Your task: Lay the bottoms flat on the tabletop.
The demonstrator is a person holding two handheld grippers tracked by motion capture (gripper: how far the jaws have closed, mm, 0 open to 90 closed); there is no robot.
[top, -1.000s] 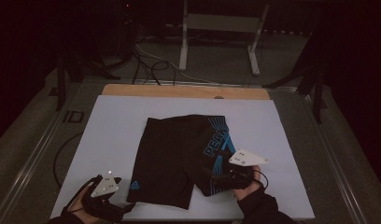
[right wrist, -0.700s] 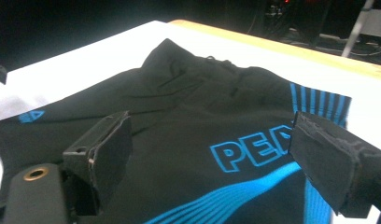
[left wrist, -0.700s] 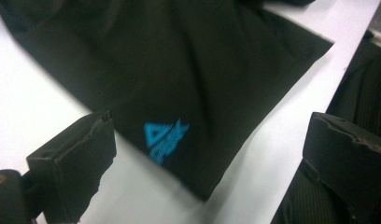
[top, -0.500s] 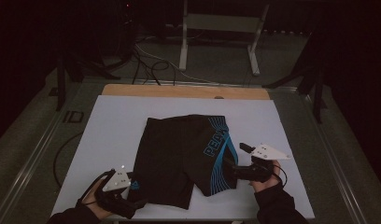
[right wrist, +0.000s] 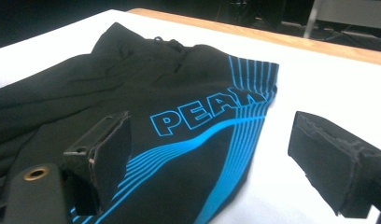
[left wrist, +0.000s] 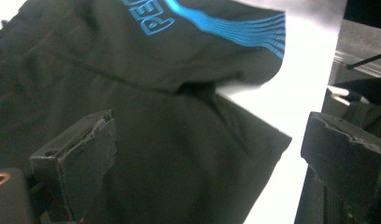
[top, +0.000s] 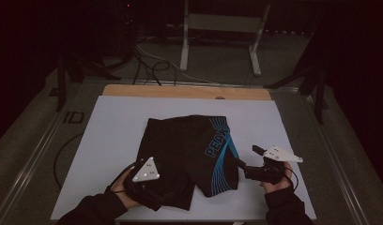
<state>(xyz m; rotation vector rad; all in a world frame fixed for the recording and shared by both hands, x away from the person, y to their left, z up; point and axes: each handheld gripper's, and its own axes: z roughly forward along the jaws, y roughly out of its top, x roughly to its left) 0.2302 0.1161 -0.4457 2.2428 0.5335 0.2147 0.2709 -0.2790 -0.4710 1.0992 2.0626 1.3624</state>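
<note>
Black shorts [top: 187, 157] lie on a white table [top: 114, 126], dark room; both tongs gape.

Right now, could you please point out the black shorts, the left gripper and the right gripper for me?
black shorts [top: 180, 145]: high view, plain black middle of the fabric.
left gripper [top: 154, 196]: high view, between its open jaws.
right gripper [top: 246, 159]: high view, between its open jaws.

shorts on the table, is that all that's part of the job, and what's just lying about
Part of the job:
black shorts
left hand-held gripper, open over one leg
right hand-held gripper, open beside the other leg
white table

Just lying about:
cables on the floor
metal stand behind the table
</note>
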